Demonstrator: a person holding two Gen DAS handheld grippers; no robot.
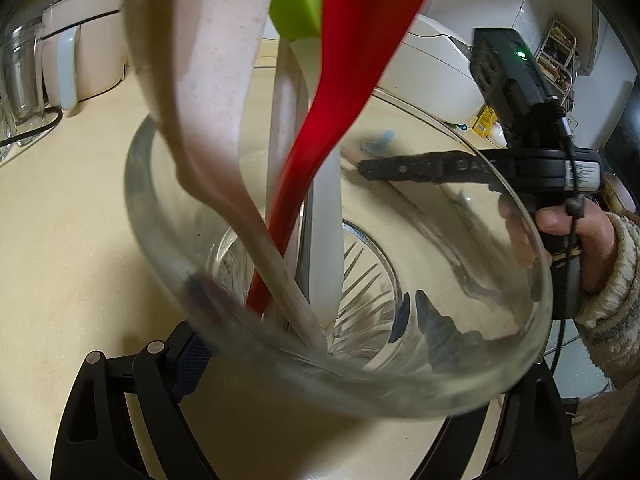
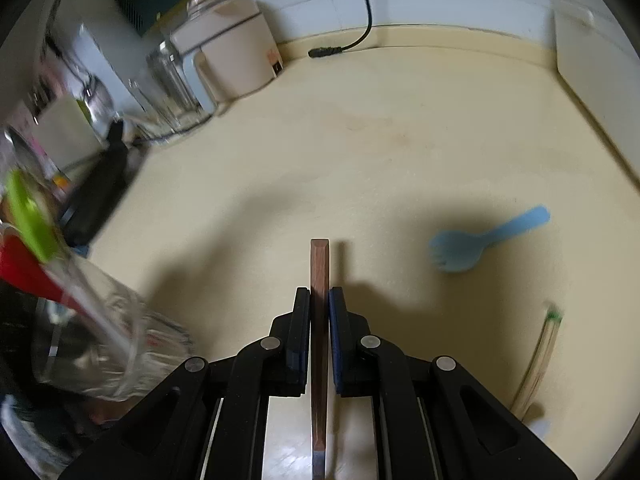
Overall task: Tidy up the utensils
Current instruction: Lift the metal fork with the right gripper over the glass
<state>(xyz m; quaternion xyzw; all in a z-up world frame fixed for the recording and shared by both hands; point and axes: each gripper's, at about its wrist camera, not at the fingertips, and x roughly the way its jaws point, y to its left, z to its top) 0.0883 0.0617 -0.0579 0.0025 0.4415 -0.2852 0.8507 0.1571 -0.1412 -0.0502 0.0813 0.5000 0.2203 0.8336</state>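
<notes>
The left gripper is clasping the glass of utensils, while the right gripper is pinching a wooden stick.

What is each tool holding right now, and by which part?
The left tool clamps the clear glass jar around its lower body. The right tool pinches a brown wooden-handled utensil near the handle's end.

Even indoor light fell from above, casting soft shadows on the counter, while fisheye edges bent, darkened and blurred.
</notes>
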